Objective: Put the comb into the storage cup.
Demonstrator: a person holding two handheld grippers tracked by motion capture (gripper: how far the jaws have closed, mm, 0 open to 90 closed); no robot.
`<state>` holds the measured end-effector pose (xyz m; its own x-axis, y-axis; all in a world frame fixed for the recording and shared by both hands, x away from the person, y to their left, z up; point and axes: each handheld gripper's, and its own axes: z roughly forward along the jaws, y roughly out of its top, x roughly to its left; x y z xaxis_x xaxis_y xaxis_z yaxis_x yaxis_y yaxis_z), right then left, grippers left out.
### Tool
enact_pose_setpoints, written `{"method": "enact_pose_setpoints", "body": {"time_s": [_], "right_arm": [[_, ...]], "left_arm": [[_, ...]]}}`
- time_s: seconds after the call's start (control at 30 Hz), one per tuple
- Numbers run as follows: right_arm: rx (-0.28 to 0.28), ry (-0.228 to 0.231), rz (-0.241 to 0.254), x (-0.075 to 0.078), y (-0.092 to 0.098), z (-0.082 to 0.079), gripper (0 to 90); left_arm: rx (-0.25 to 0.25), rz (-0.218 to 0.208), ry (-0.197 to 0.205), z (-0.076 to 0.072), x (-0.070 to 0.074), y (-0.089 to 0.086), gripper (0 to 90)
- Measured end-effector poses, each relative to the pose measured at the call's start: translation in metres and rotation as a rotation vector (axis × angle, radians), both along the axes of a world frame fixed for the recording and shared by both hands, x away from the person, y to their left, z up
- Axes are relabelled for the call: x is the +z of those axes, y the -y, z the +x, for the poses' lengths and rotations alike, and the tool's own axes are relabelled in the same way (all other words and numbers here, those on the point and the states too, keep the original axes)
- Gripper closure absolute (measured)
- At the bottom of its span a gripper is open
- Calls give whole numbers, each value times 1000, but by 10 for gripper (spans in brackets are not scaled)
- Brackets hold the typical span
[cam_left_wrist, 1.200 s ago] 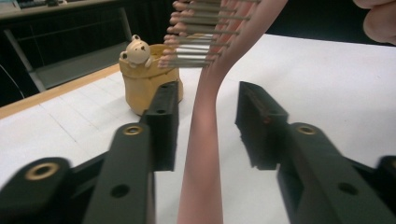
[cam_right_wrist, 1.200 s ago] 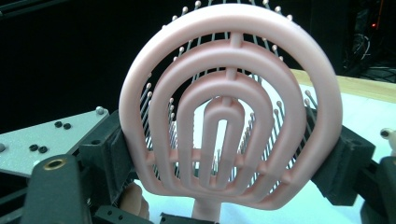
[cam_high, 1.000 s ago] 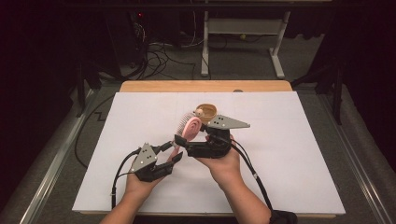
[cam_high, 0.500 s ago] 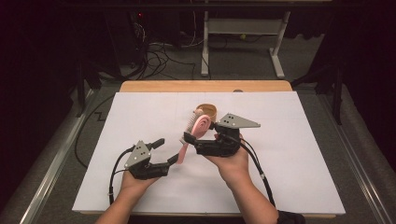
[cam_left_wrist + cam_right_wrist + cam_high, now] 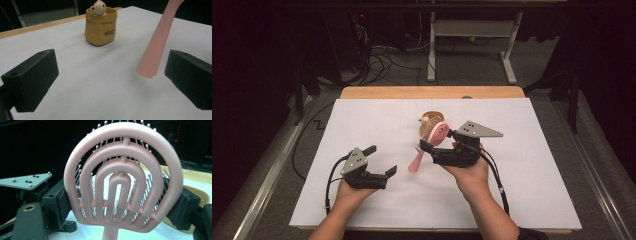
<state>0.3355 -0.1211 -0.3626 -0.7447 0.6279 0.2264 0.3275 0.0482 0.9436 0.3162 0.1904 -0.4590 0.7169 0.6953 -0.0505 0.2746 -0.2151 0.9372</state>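
Pouch: a small tan pouch [image 5: 100,28] stood upright on the white surface [image 5: 532,165], toward its far side.
Pouch contents: a little cream animal figure [image 5: 98,6] peeked over its rim.
My right gripper [image 5: 438,141]: my jaws clamped the vented head of the pink hairbrush [image 5: 122,180], handle slanting down, clear of the surface, just in front of the pouch.
My left gripper [image 5: 381,161]: my jaws stood wide apart, holding nothing, near the brush handle's tip.
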Motion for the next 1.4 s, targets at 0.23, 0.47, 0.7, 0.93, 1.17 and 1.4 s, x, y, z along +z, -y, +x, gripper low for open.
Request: {"method": "enact_pose_setpoints", "body": {"time_s": [0.23, 0.47, 0.7, 0.93, 1.17, 1.4], "right_arm": [[-26, 8, -1, 3, 14, 0, 205], [-54, 16, -9, 3, 28, -1, 205], [-85, 27, -26, 6, 43, -2, 205], [-123, 37, -22, 7, 61, -2, 205], [-157, 44, -35, 8, 74, 0, 205], [-183, 46, -32, 7, 85, 1, 205]], "left_arm": [[6, -6, 3, 0, 0, -1, 0], [11, -24, 2, 1, 0, -5, 0], [14, -35, -13, 1, -2, -7, 0], [8, -32, -7, 1, -2, -6, 0], [11, -37, -7, 1, -1, -9, 0], [9, -38, -11, 1, -1, -10, 0]]}}
